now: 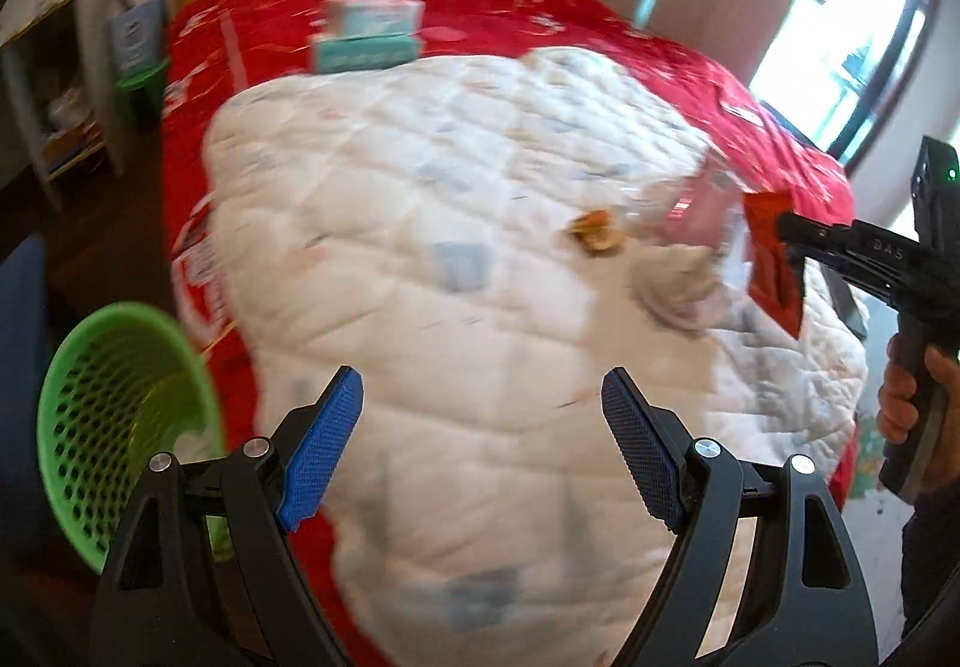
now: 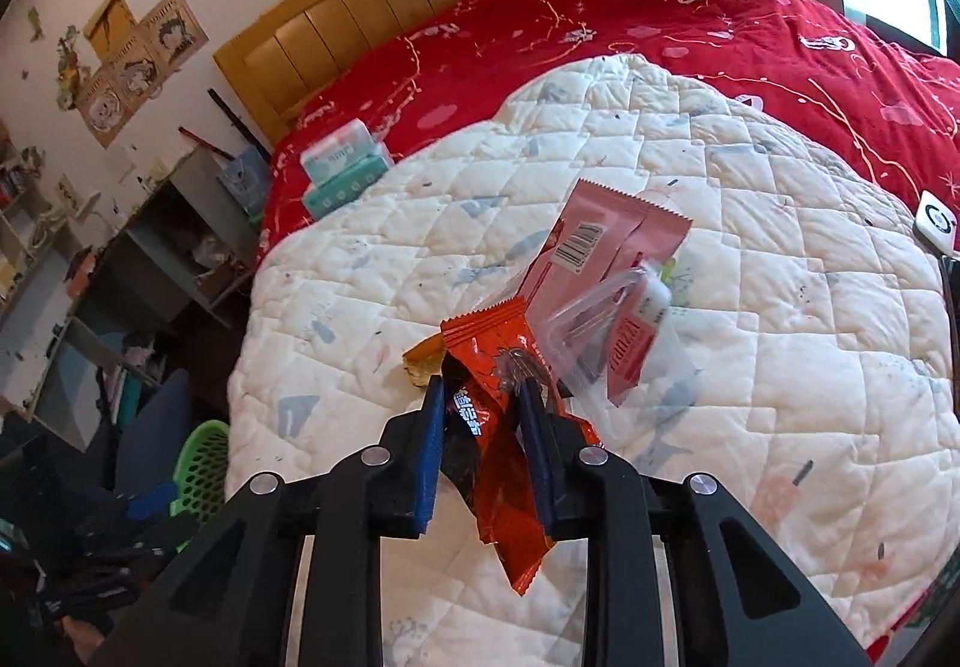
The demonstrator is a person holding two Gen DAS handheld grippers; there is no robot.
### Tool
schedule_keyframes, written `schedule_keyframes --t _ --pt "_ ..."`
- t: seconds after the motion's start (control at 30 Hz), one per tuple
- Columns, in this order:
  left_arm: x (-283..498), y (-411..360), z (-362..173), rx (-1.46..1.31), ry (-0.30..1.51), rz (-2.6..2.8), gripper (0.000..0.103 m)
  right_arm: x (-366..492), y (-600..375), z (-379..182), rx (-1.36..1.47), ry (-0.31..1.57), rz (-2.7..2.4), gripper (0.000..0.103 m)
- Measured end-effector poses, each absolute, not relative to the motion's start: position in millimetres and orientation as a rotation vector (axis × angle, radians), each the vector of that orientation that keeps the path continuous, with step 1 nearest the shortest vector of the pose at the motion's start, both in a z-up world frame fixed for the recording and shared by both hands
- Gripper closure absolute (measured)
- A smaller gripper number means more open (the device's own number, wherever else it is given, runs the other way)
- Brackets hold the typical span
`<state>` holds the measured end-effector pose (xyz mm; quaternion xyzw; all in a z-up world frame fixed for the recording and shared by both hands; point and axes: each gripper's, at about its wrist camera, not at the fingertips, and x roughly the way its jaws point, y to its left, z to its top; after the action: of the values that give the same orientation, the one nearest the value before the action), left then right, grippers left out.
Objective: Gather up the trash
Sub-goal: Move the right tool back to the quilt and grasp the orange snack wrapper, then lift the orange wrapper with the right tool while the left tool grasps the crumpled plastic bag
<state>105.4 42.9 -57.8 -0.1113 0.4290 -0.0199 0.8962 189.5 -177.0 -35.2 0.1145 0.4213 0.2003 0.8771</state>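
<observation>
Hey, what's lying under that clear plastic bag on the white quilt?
Through the clear plastic bag, a pink wrapper and a small white bottle show. What lies beneath those is covered.

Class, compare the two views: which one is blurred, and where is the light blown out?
Left wrist view: motion-smeared, the tissue packs and quilt soft; the window glares white. Right wrist view: sharp, the orange wrapper print readable; edges bend from fisheye.

Black tools [image 1: 482, 388] [image 2: 480, 388], blue ribbed pads [image 1: 324, 442], silver screws.
</observation>
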Motion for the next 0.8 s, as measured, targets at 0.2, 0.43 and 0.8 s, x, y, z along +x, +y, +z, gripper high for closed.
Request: schedule_keyframes --t 0.2,0.43,0.8 --pt "133 -5 -55 -0.168 0.877 -0.150 0.022 173 -193 -29 0.270 0.859 0.440 0.079" --pt "172 -52 -64 -0.089 0.895 -0.243 0.022 160 -208 -22 0.292 0.832 0.457 0.079" --pt "218 -94 -92 -0.019 0.954 -0.277 0.022 150 -225 -24 0.323 0.821 0.460 0.078"
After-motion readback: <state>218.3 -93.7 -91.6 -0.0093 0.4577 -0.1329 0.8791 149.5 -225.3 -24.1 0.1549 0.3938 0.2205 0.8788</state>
